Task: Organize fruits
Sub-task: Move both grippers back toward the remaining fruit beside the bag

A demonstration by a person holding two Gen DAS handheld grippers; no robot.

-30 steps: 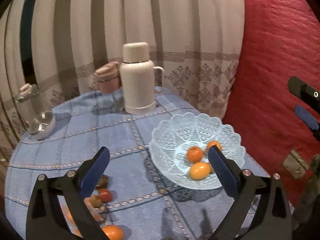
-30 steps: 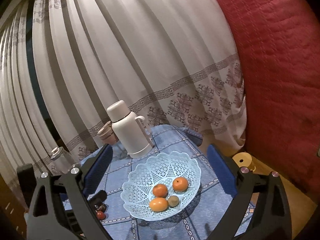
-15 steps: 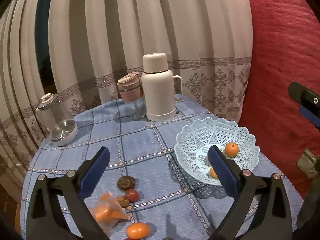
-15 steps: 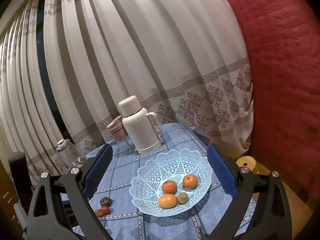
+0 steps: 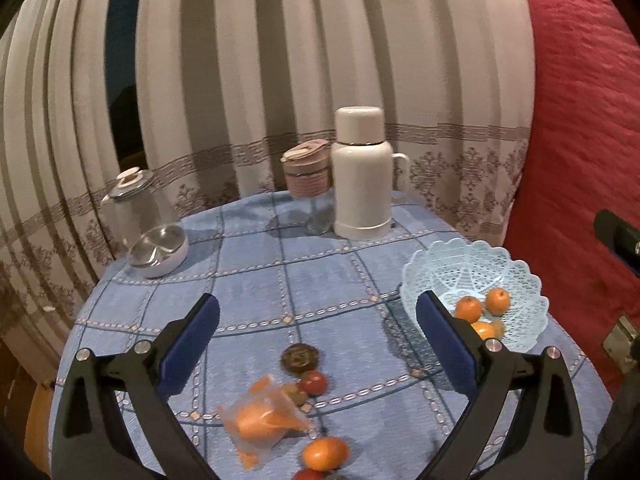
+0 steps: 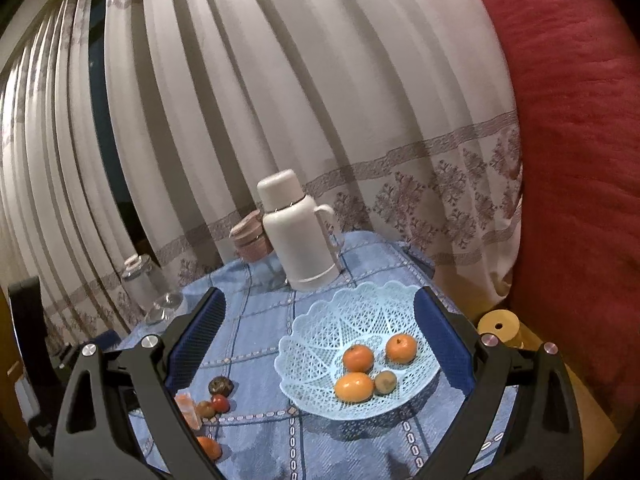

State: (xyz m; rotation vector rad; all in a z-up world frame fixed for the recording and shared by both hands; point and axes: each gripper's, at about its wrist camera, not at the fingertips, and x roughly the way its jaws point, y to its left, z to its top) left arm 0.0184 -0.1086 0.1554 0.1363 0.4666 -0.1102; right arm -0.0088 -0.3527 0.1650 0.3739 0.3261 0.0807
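Striped curtains hang behind a round surface [image 5: 256, 280] under blue checked cloth. The lace basket [image 6: 320, 364] at 3 o'clock holds 4 fruits; loose fruits [image 5: 312, 382] and a bagged orange [image 5: 260, 416] wait at 6 o'clock. Left tongs [image 5: 318, 334] and right tongs [image 6: 318, 332] gape wide, empty. Compared with 1 second ago, the left tongs have swung toward the loose pile.

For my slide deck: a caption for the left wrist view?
Open left claw above loose fruit and an orange bag; lace basket holds oranges.
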